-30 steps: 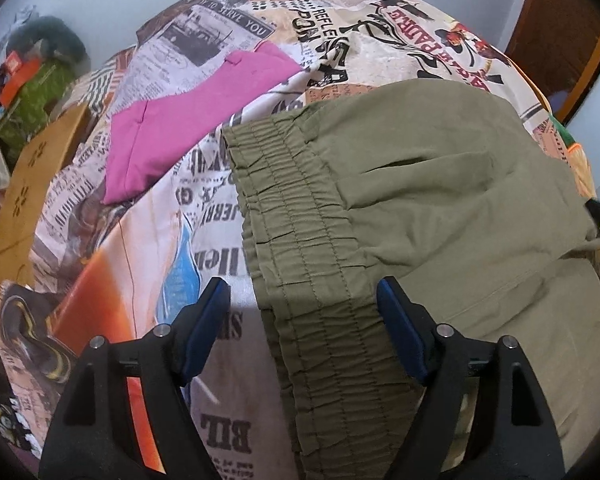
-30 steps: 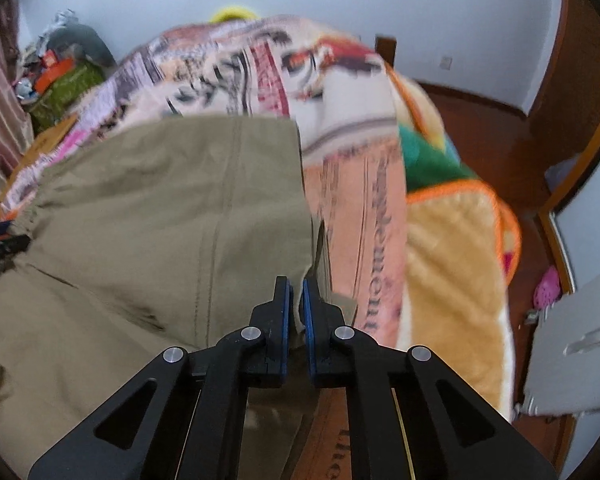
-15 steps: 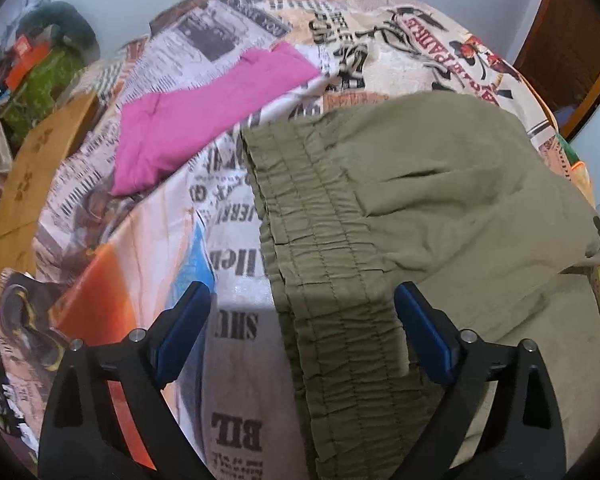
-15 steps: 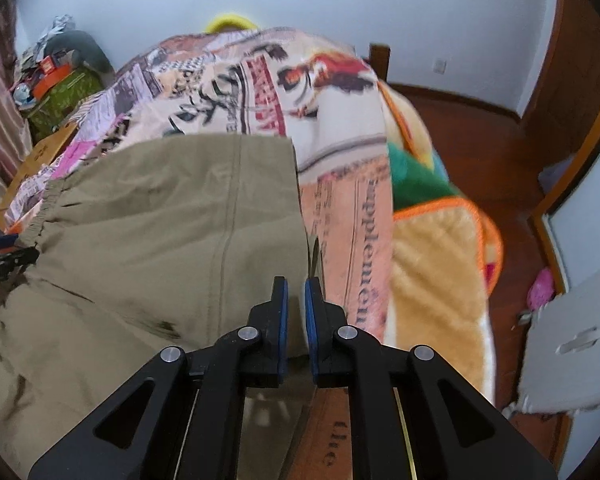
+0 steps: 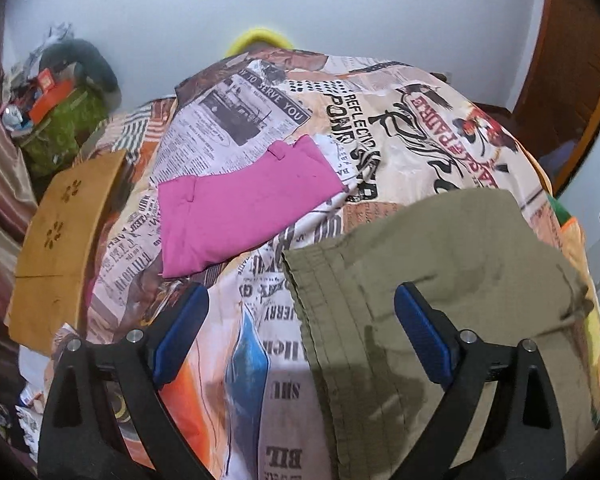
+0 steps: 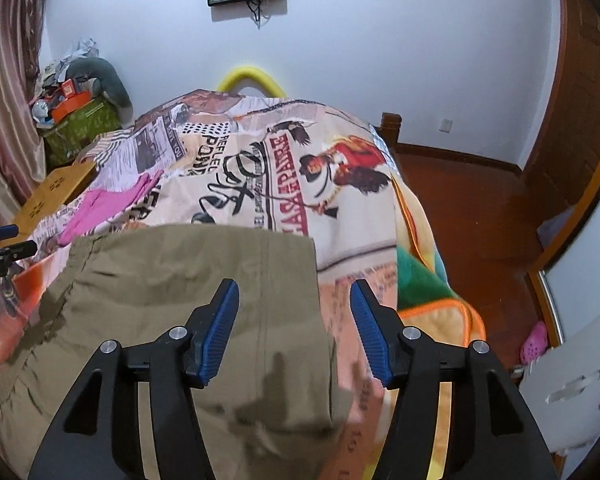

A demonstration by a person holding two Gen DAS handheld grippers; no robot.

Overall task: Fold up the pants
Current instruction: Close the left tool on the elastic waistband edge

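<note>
Olive-green pants [image 5: 452, 264] [image 6: 188, 280] lie folded flat on the bed's newspaper-print cover [image 5: 364, 120] [image 6: 300, 184]. Their elastic waistband [image 5: 324, 300] runs down the left side of the fold in the left wrist view. My left gripper [image 5: 300, 300] hangs above the waistband, jaws wide open, nothing held. Above the fold's right edge my right gripper [image 6: 294, 292] has its jaws opening, with no cloth between the blue pads [image 6: 220, 320]. A tip of the left gripper [image 6: 4, 240] shows at the left rim of the right wrist view.
Folded pink pants [image 5: 240, 208] [image 6: 100, 208] lie further back on the bed's left. A wooden board [image 5: 64, 236] stands at the bed's left side, a cluttered green box [image 5: 60, 124] behind it. On the right are an orange-edged blanket [image 6: 432, 312], wooden floor and a white chair [image 6: 572, 380].
Both grippers rose away from the olive pants. The right gripper let go of the cloth edge and opened; the left one opened slightly wider and came off the waistband.
</note>
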